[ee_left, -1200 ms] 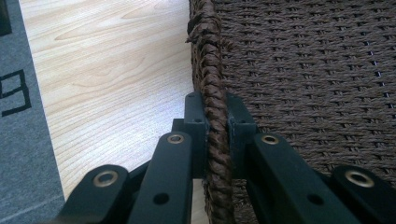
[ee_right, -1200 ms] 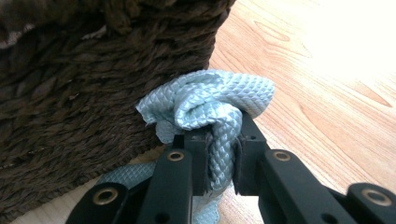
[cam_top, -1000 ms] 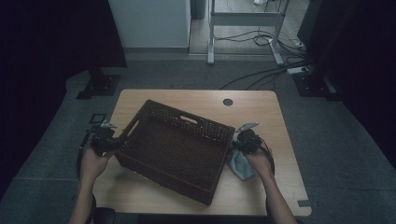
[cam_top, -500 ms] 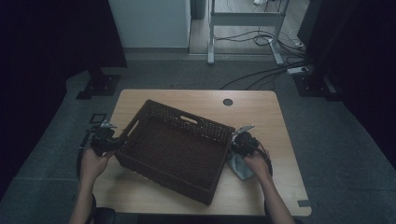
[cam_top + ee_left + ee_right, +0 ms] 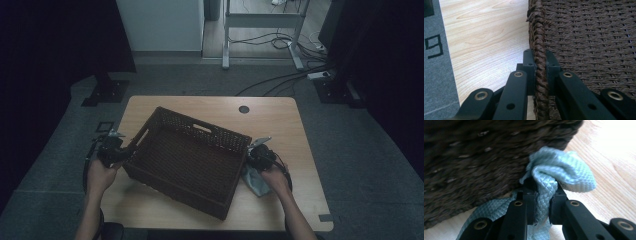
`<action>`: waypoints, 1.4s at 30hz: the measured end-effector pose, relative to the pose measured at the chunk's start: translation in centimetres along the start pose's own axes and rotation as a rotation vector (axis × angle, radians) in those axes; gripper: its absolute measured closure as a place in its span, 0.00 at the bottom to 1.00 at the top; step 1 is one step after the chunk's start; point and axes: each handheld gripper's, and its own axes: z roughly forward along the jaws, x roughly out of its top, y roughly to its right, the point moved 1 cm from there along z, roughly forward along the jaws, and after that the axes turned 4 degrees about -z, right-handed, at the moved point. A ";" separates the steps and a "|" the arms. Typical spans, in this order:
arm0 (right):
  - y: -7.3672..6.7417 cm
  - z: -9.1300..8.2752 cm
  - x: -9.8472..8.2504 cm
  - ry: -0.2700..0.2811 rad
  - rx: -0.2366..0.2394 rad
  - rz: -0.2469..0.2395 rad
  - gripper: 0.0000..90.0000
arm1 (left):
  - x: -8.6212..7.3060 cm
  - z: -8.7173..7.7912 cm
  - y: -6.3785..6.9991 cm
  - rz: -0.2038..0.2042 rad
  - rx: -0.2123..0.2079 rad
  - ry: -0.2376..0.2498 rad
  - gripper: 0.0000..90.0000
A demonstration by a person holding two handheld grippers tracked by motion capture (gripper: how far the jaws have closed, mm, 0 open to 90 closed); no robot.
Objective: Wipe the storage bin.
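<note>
A dark brown woven basket (image 5: 187,160) stands on the light wooden table (image 5: 280,122). It sits turned at an angle, so one corner points to the near edge of the table and its long sides run from the near left to the far right. A cut-out handle is visible in its far wall.

The left gripper (image 5: 111,150) is at the left side of the basket, by the left edge of the table. In the left gripper view its jaws are closed on the braided rim of the basket (image 5: 539,50): one jaw is on the outside of the wall and the other is on the inside, and both press against the rim. The left hand (image 5: 100,175) holds this gripper from the near side.

The right gripper (image 5: 260,155) is at the right side of the basket, just beside its right wall. Its jaws are closed on a light blue cloth (image 5: 554,177). In the right gripper view the cloth is pinched between the two jaws, and a bunched fold of it rises above them and touches the outside wall of the basket (image 5: 474,157). The rest of the cloth (image 5: 254,182) lies on the table near the right hand (image 5: 274,177), partly against the foot of the basket.
</note>
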 end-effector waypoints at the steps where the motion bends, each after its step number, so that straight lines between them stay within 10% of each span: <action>1: -0.1 0.0 0.0 0.000 0.002 -0.002 0.86 | 0.0 0.0 0.0 -0.002 -0.001 0.000 0.92; 42: -5.2 -2.3 -1.8 0.020 0.181 -0.088 0.85 | -0.1 0.0 0.1 -0.028 0.005 0.005 0.92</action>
